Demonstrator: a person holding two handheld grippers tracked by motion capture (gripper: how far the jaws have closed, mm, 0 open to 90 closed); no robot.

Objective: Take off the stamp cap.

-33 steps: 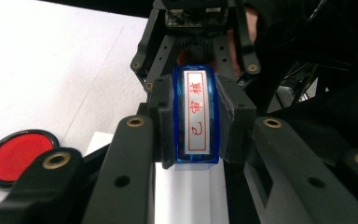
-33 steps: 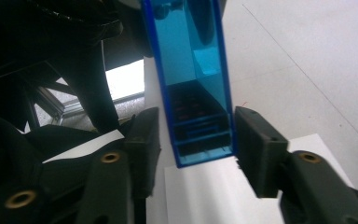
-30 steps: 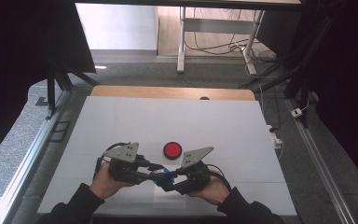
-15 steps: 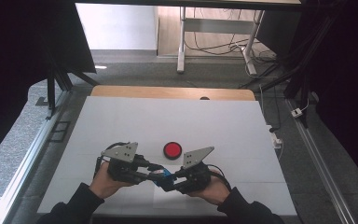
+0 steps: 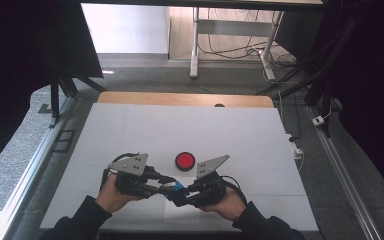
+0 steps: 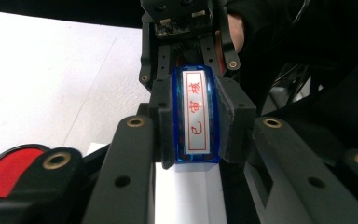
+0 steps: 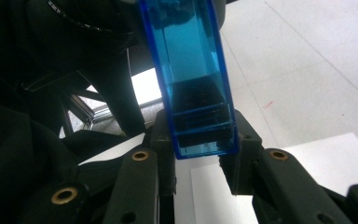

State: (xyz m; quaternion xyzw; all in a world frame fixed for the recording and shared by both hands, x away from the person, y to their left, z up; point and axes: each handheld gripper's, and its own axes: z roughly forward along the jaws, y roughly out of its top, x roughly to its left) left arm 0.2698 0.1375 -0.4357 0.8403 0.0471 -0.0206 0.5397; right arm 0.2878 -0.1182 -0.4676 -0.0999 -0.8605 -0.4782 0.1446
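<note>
Almost nothing has moved since the earlier frame; both hands sit at the near edge of the table (image 5: 130,130), and the right gripper (image 5: 182,192) has just been closing its jaws on the blue stamp (image 5: 176,187). The left gripper (image 5: 165,181) pinches the stamp's other end. The stamp lies level between them, its long side running from one gripper to the other. The red ink pad (image 5: 184,160), open, sits just behind them.
</note>
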